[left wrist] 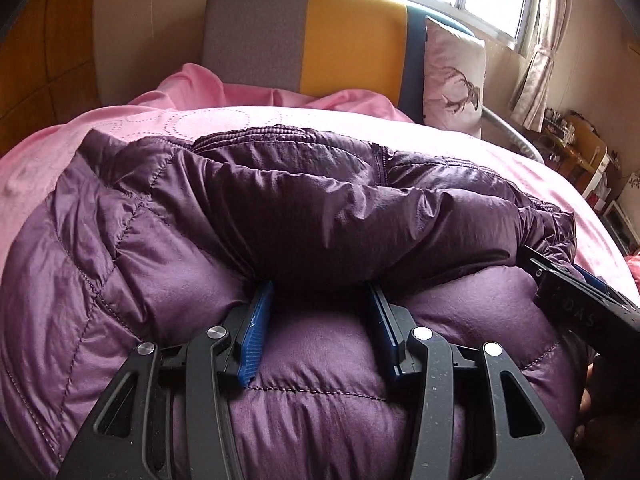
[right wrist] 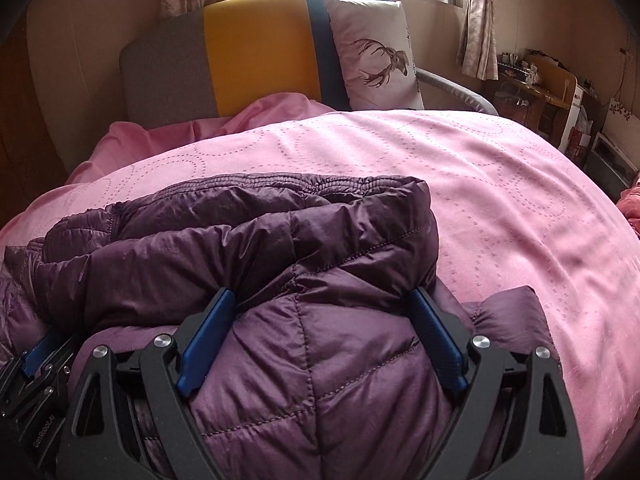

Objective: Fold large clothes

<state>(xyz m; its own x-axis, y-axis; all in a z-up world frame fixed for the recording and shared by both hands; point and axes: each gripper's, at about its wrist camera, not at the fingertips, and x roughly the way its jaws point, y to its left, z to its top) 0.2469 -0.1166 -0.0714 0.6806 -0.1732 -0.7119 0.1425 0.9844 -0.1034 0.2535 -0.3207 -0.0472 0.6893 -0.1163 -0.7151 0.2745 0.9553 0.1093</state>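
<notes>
both grippers' fingertips are buried under a fold of the purple puffer jacket point(left wrist: 280, 208), so any grip there is hidden. the jacket's near part runs off the bottom edge. desk clutter point(right wrist: 520, 68) is too small to tell.

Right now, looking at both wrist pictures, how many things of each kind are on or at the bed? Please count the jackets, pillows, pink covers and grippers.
Purple puffer jacket: 1
Deer pillow: 1
Pink bed cover: 1
Grippers: 2, the left gripper and the right gripper
Total: 5
</notes>
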